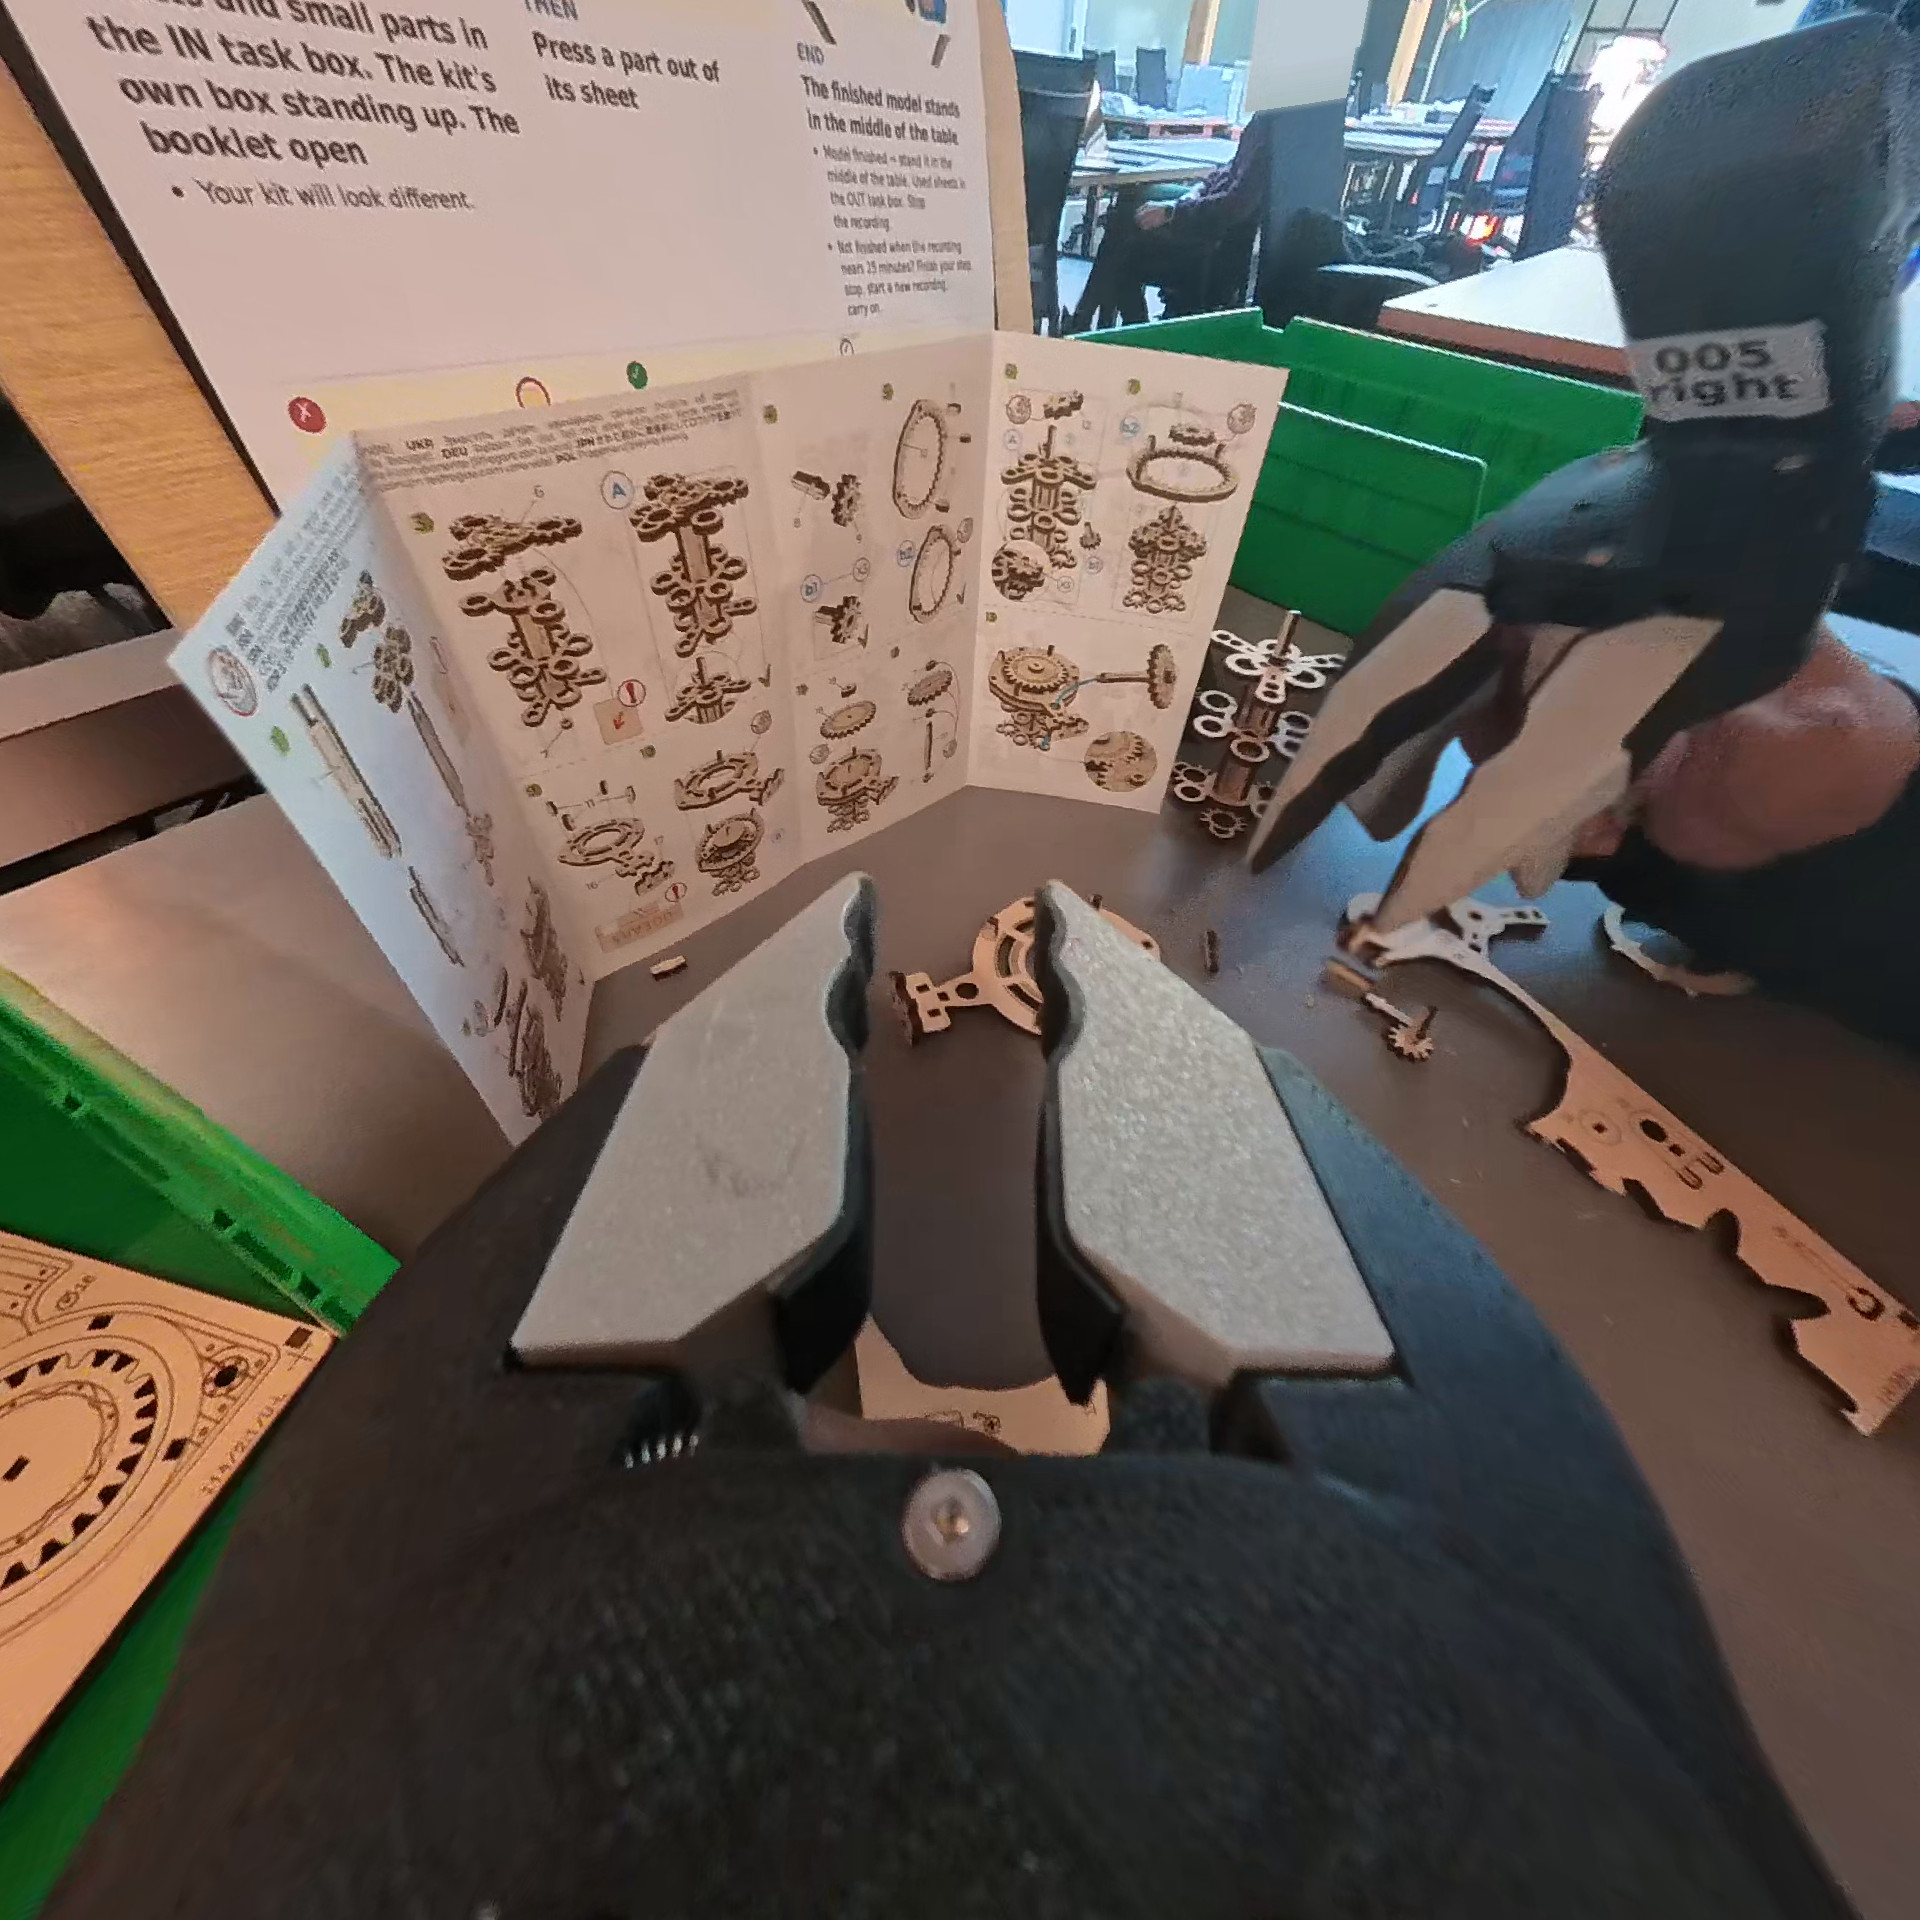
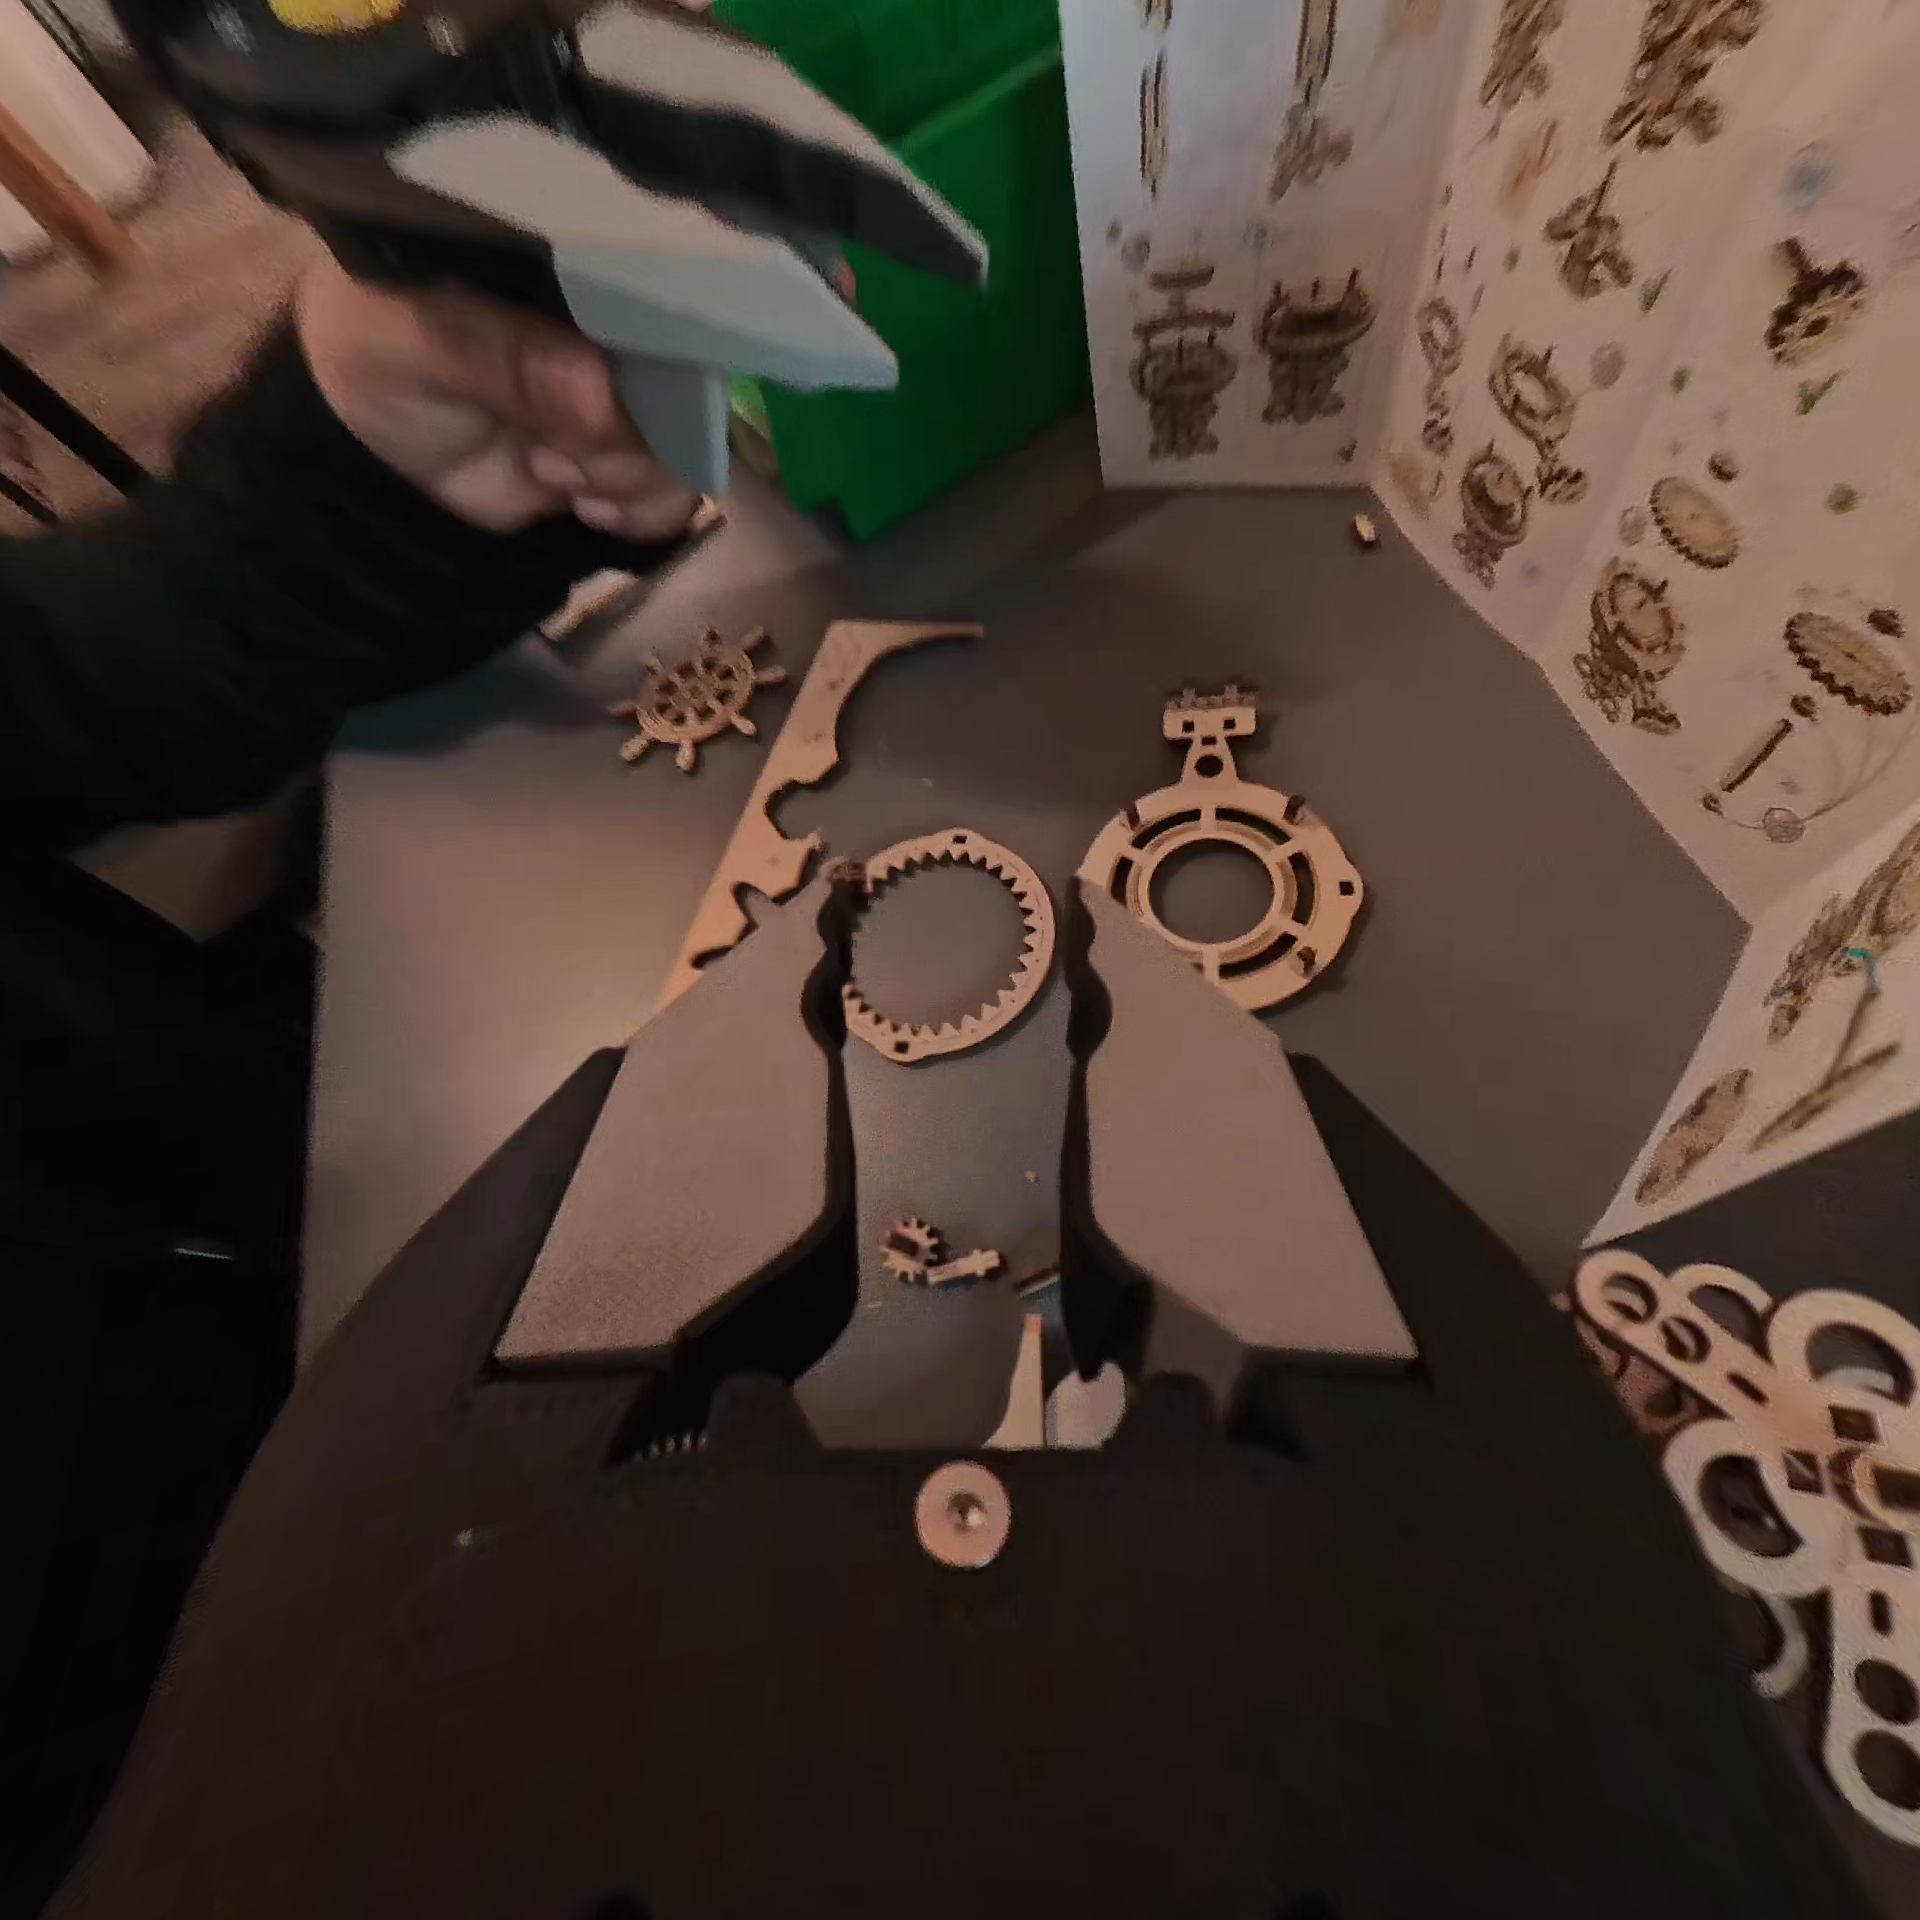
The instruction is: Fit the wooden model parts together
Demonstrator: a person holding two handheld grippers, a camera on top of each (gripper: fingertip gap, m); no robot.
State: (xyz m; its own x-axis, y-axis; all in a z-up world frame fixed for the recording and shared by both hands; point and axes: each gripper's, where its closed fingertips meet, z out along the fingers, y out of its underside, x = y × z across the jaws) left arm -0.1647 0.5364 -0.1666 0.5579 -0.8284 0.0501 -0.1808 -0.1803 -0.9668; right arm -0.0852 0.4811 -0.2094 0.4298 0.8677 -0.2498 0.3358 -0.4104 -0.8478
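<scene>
Dark grey tabletop [image 2: 1455,727] carries everything. Folded instruction booklet [image 1: 790,644] stands upright at the back, green bin [image 1: 1382,457] behind it, another green bin [image 1: 156,1174] at near left holding a wooden part sheet [image 1: 114,1455].

Left gripper [image 1: 956,935] hovers above the tabletop, jaws released, nothing between them. Past its tips lies the round frame part [image 1: 997,977] with a tabbed arm, flat on the tabletop, partly hidden by the right-hand finger.

Right gripper [image 2: 951,925] points down at the tabletop, jaws released and empty. The toothed ring [image 2: 951,945] lies flat right between the two fingertips, its left edge very near the left finger; contact unclear. The round frame part [image 2: 1226,894] sits just beside the ring, outside the right-hand finger.

Used sheet strip [image 2: 790,810] lies to the ring's left, running away diagonally. Ship-wheel piece [image 2: 694,698] lies beyond the strip, apart from it. Stacked looped assembly [image 1: 1247,727] stands upright near the booklet's right end. Small gear on a pin [image 2: 930,1252] lies on the tabletop, seen low in the gap between the right gripper's fingers. Tiny wood block [image 1: 667,968] sits at the booklet's foot.
</scene>
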